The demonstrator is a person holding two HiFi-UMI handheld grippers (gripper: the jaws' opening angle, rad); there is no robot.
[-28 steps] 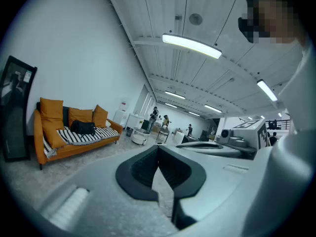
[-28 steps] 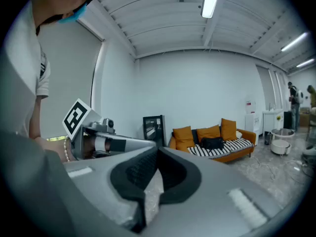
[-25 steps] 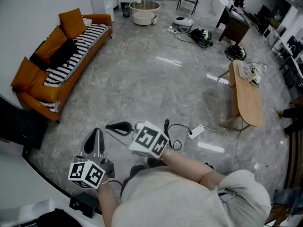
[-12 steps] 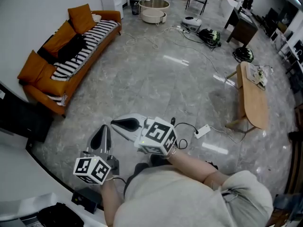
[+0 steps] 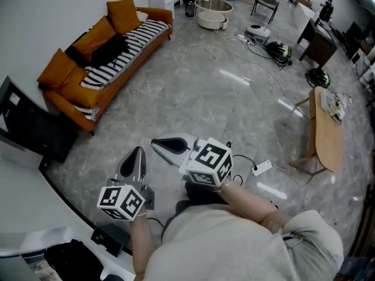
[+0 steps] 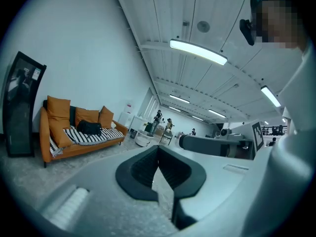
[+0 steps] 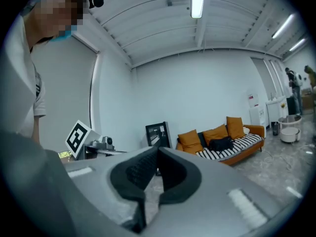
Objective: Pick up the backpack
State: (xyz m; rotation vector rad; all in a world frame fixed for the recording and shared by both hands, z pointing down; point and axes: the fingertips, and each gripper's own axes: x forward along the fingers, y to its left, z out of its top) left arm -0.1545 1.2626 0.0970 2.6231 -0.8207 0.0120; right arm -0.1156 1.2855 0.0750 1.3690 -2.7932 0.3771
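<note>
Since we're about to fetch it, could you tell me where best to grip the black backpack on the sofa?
Probably its top edge, coming from the open front of the sofa: the backpack slumps against the orange back cushions. No handle can be made out.

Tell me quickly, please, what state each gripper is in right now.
Left gripper: closed, holding nothing.
Right gripper: closed, holding nothing.

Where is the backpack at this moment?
Head view, upper left: the black backpack lies on the striped throw of the orange sofa, against the wall.
</note>
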